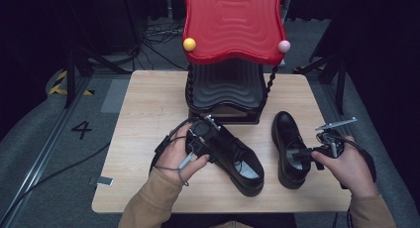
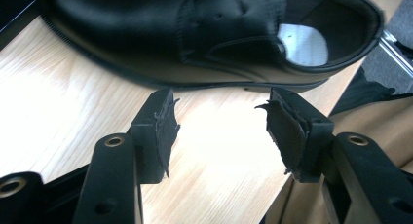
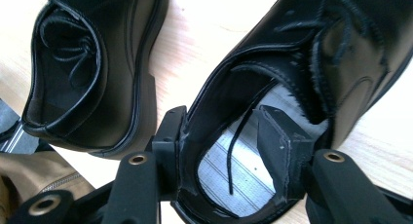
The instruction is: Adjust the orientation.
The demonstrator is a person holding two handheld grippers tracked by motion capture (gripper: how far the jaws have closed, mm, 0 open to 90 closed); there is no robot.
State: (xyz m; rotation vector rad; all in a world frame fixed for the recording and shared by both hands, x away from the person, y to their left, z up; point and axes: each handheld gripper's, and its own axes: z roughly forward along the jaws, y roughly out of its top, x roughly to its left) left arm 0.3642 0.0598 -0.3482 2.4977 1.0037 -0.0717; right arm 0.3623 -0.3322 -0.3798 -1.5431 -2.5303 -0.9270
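A black number 4 (image 1: 81, 129) on the grey floor (image 1: 39, 139)

Light falls from above onto the table (image 1: 148, 104), which is evenly lit in the high view, while the floor and room around it sink into near black. In both gripper views the wood washes out to white glare near the shoes (image 3: 92, 63). The leather loses detail in shadow. The jaws at the bottom edge are sharp; the left gripper view is soft towards its top edge.
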